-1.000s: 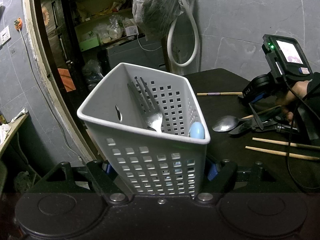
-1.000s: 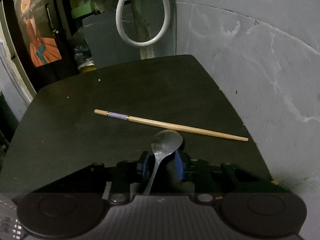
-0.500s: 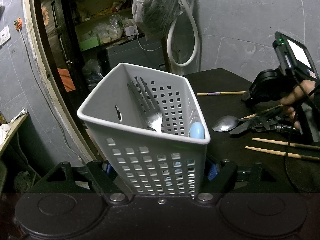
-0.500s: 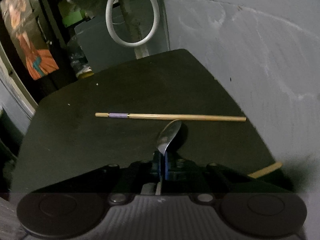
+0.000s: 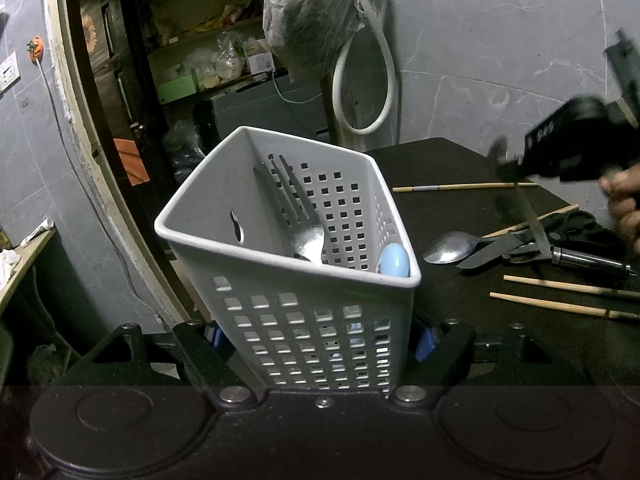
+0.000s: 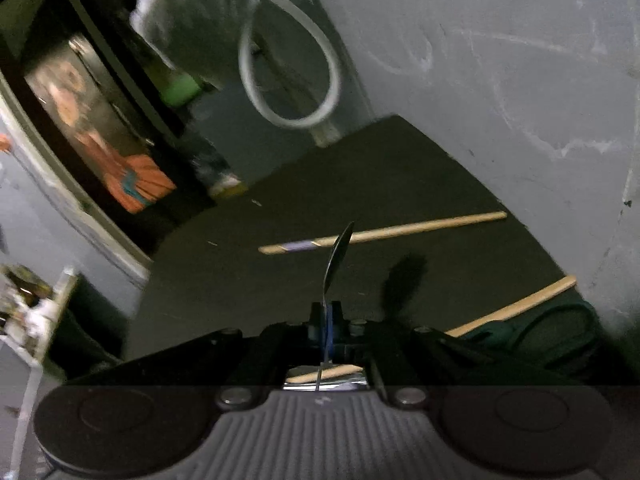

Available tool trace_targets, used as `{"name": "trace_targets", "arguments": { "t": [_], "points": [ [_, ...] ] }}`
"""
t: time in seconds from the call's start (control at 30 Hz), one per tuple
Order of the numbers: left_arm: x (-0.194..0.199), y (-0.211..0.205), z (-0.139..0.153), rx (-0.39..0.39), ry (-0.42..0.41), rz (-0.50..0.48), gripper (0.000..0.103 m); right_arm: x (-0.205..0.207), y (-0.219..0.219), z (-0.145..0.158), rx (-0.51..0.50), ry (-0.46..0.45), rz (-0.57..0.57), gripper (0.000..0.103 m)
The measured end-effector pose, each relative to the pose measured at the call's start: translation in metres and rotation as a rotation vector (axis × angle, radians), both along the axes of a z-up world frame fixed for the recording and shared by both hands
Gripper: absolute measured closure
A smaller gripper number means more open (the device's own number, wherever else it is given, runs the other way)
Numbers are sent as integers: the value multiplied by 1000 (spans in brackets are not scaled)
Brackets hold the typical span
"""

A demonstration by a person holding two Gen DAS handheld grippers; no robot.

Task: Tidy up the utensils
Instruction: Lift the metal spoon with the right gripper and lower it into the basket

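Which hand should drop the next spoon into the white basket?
The right. Its tool is already shut on a spoon, lifted off the table. The left tool is busy gripping the white basket, holding it ready.

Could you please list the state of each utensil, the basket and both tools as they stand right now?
White perforated plastic basket: upright, clamped by left tool.
Metal fork: inside basket, tines up.
Thin metal spoon: lifted off table, gripped edge-on in right tool, which has just closed.
Second metal spoon: lying on table.
Black-handled scissors: lying on table.
Purple-banded wooden chopstick: lying flat.
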State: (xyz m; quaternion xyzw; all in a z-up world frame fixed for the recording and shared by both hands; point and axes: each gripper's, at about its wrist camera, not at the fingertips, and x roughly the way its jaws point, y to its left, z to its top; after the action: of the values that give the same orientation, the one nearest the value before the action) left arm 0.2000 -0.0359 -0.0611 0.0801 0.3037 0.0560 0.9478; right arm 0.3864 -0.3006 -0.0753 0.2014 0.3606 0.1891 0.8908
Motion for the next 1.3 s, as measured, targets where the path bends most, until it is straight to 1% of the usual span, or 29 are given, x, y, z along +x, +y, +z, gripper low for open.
{"name": "trace_targets", "arguments": {
  "t": [0.2,0.4,0.6,0.73,0.87,0.97,1.03,1.3],
  "points": [
    [1,-1,1,0,1,0,21,-24,-1,37,123,-165,86,101],
    [1,-2,0,0,1,1,21,-34,11,78,208,-289,175,101],
    [1,-1,1,0,2,0,22,-40,40,110,300,-387,254,101],
    [0,-1,1,-1,2,-2,22,-41,70,120,335,-400,345,101],
    [0,-2,1,-1,2,-2,22,-44,100,122,309,-416,420,101],
    [0,-3,1,-1,3,-2,22,-48,118,118,281,-426,455,101],
    [0,-3,1,-2,2,-1,22,-55,125,112,246,-453,461,101],
    [1,-4,1,-1,3,-2,22,-79,139,89,138,-481,456,101]
  ]
}}
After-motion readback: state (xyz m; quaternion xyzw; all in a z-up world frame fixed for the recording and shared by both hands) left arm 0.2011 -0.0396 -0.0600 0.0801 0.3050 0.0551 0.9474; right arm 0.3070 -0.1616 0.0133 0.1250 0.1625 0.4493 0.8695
